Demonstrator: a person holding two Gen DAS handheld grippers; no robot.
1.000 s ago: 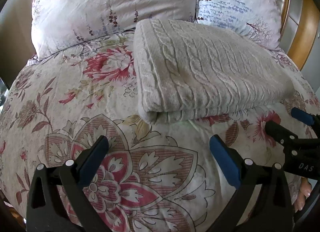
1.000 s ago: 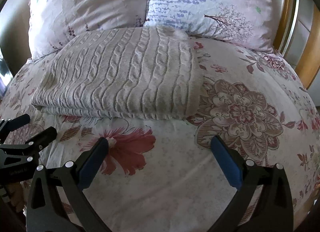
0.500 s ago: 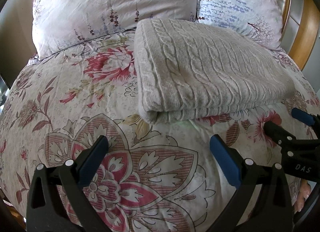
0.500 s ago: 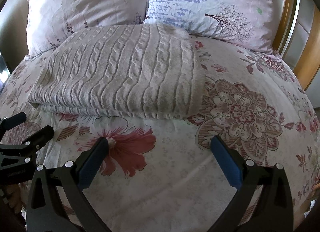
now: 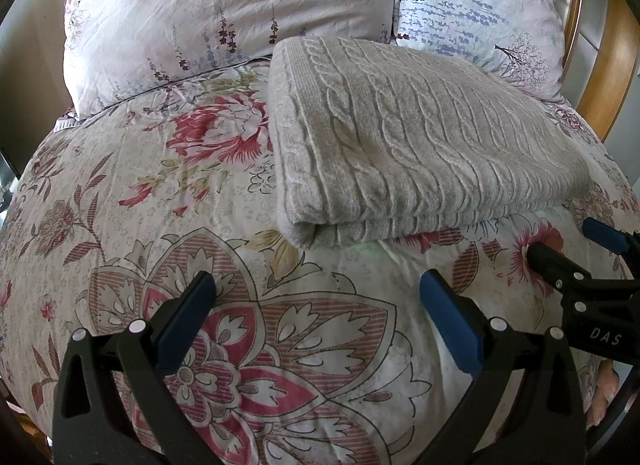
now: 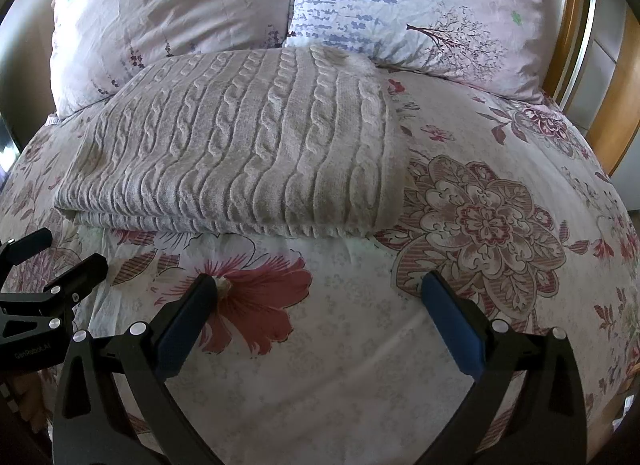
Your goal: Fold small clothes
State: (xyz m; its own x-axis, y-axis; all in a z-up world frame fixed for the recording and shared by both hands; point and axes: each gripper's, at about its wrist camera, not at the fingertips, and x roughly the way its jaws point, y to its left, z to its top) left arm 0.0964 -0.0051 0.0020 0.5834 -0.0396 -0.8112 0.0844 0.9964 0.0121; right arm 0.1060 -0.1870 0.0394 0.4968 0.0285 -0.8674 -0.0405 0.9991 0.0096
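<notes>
Across the upper middle of both frames, a grey cable-knit garment (image 5: 416, 145) folded into a tidy layered rectangle, resting on the floral bedspread (image 5: 160, 225) just below two pillows (image 5: 224, 17). Judged folded already; perhaps only a final tidy left, or another piece out of sight. Low in the frame, left gripper (image 5: 316, 297) spread wide, holding nothing, apart from the knit. Same for right gripper (image 6: 318, 297): wide open, empty, over bare bedspread. At lower right of the left view, "DAS" on the neighbouring gripper; at lower left of the right view, faint lettering, roughly "GenRobot.AI".
</notes>
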